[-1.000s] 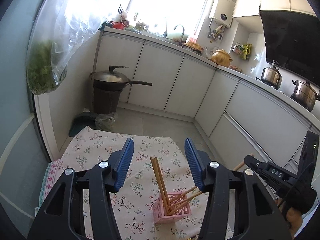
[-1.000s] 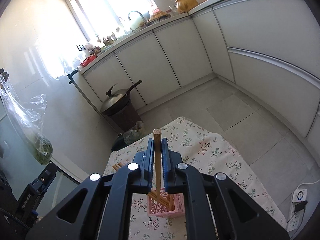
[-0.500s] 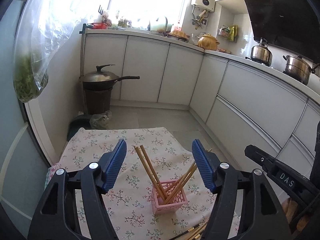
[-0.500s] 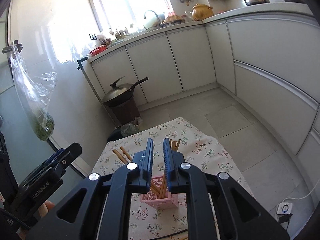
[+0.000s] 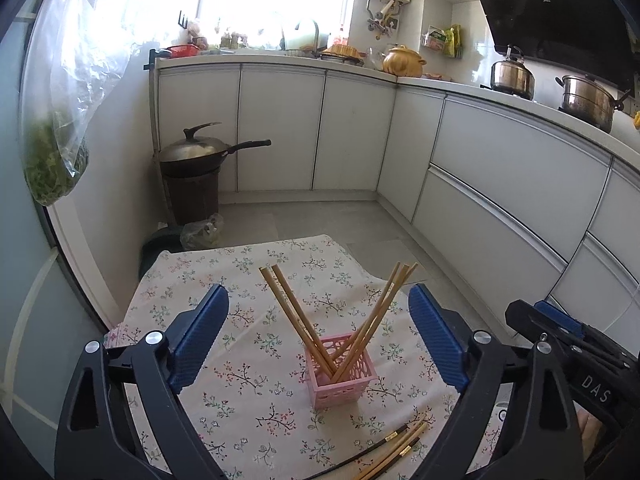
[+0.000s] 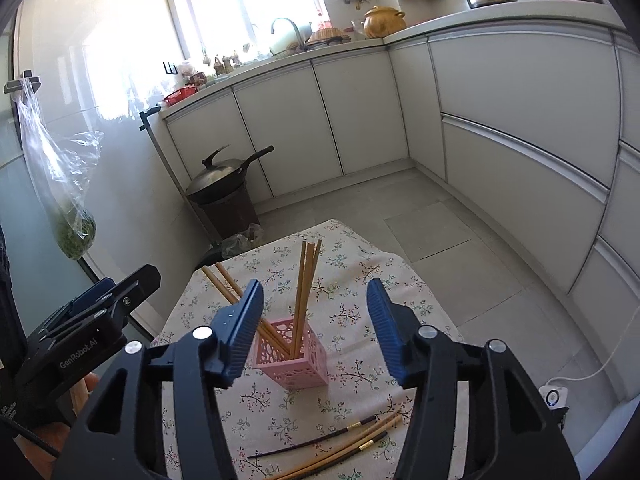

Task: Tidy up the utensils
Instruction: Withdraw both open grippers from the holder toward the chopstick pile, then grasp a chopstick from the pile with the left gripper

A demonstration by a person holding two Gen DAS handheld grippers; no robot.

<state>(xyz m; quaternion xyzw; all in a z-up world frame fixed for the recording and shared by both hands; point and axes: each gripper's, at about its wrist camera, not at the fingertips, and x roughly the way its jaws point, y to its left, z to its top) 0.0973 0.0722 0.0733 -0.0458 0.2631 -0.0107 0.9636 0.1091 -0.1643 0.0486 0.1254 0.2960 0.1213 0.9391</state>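
Both jaws have just been opening. The left gripper (image 5: 318,334) and right gripper (image 6: 316,330) stand wide, nothing held. The light pink holder (image 6: 291,354) ahead could be tipped — five chopsticks (image 6: 305,284) lean outward — when the loose chopsticks (image 6: 352,442) below are reached for.

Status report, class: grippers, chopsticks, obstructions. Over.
Left gripper and right gripper just opened, empty. Five chopsticks in pink holder; loose chopsticks on cloth. Nothing blocking.

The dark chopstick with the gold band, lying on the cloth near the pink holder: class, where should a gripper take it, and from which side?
Grip the dark chopstick on its shaft near the gold band, coming from above, fingers astride it. It lies flat, with other loose chopsticks close alongside, so I'd favour its freer upper end.
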